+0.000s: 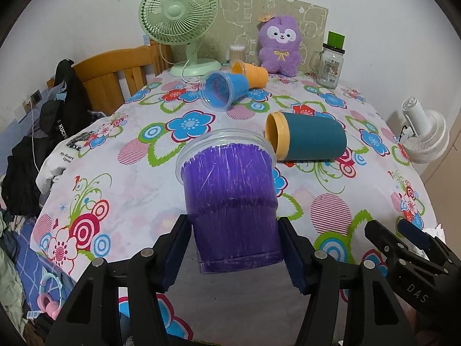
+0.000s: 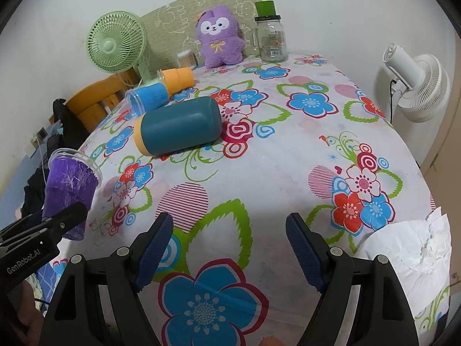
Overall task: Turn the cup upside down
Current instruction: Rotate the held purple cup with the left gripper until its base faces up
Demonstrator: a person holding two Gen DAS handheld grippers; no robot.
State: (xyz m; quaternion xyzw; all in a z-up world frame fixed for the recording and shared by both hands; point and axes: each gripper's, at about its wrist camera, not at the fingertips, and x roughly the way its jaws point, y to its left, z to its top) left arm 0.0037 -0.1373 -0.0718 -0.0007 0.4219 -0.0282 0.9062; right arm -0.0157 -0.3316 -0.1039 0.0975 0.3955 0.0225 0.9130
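Left tool (image 1: pixel 233 248) clamped on purple cup (image 1: pixel 230 201), pads low near base, cup lifted off flowered tabletop (image 1: pixel 331 201), rim pointing away and up. Right tool (image 2: pixel 229 248) wide open, holding nothing, hovering just beside. Risk imo: grip sits low on thin plastic, so cup could squirm out mid-turn. Teal cup (image 1: pixel 311 137) lies just ahead-right of left tool, so wide swing could clip it and set it rolling.

Right claw (image 2: pixel 229 248) agape, purple cup (image 2: pixel 69 190) clamped left
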